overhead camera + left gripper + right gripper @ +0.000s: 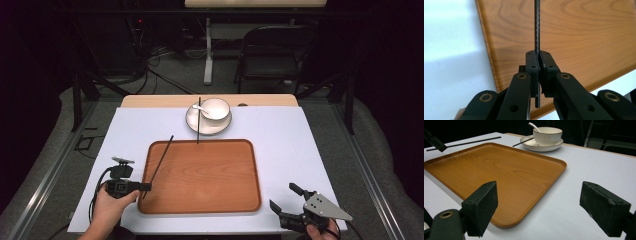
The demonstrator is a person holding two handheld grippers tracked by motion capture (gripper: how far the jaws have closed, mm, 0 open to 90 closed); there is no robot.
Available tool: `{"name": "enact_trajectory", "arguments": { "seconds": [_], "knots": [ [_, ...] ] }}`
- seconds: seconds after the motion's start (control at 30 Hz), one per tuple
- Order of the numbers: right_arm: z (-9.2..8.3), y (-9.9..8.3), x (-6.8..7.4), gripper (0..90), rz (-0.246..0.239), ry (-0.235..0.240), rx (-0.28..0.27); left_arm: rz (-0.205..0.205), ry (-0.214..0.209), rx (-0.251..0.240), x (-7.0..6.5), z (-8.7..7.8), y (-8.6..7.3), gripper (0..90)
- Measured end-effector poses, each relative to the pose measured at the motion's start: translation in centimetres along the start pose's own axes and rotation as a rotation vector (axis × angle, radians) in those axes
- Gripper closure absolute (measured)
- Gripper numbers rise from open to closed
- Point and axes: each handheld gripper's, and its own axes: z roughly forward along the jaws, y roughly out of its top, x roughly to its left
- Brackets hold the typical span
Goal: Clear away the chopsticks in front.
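Left gripper [145, 186] sits at the tray's [252, 170] left edge with its jaws pinched tight on a thin black stick [160, 162], which slants up and away over the tray's left rim. In the left gripper view the stick [537, 30] runs straight up between the pads [532, 66]. A second stick [199, 120] leans across the plate [192, 120], next to the bowl [217, 109] with a spoon [200, 108]. Right gripper [285, 197] hovers near the tray's near-right corner, jaws spread wide, nothing in them.
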Motion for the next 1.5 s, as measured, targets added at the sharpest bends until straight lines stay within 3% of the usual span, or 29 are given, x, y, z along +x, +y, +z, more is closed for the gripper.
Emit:
{"name": "enact_trajectory", "arguments": {
  "seconds": [0.37,0.77,1.5],
  "knots": [
    [0.0,0.0,0.0,14.5,0.001,-0.001,-0.001,-0.005,0.043,0.029,-0.1,1.1,0.0,86.4],
    [0.0,0.0,0.0,14.5,0.003,-0.002,-0.003,-0.008,0.055,0.034,0.1,1.6,-0.2,86.3],
    [0.0,0.0,0.0,14.5,0.003,-0.001,-0.002,0.001,0.040,0.038,-0.2,1.9,-0.2,82.8]
  ]
}}
